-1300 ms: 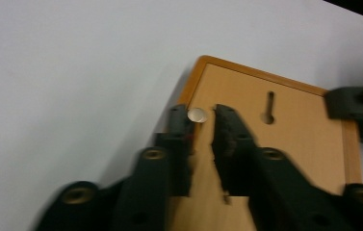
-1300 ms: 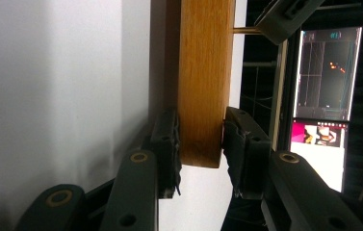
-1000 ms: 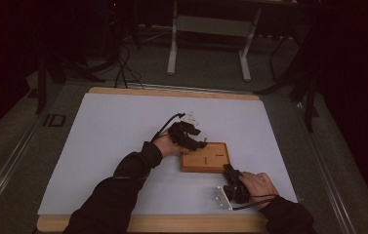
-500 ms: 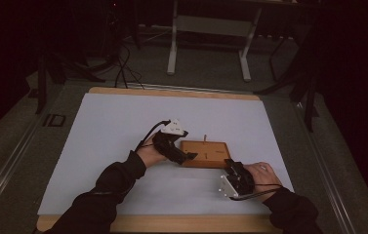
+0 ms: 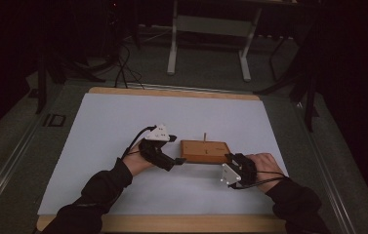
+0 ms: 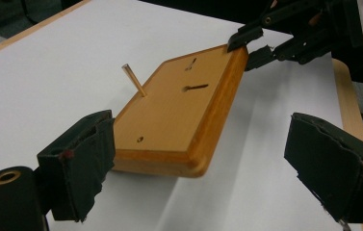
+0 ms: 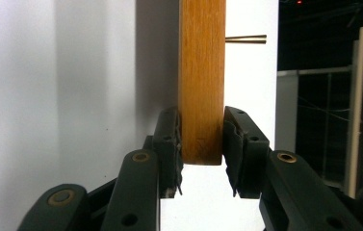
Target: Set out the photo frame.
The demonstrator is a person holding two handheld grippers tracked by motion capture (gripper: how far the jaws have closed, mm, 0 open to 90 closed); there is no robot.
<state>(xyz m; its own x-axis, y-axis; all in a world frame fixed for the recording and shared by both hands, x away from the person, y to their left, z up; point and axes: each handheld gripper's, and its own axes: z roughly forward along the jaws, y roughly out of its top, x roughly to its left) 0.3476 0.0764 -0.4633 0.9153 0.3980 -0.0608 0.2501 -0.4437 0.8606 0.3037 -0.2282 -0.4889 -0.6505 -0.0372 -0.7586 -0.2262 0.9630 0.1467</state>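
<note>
A flat wooden board lies on the white sheet, with a thin upright peg near its far edge. In the left gripper view the board shows a slot, small holes and the peg. My left gripper stands open at the board's left end, its jaws spread wide on either side of the near corner without touching. My right gripper is shut on the board's right end. Its pads press both faces of the board in the right gripper view, and it appears on the far corner.
The white sheet covers most of the wood-edged table. Beyond the far edge stand a metal frame and loose cables on a dark floor. Open sheet lies to the left of and behind the board.
My left hand has drawn back from above the board to its left end. My right gripper has moved up from the front edge and closed on the board's right end.
</note>
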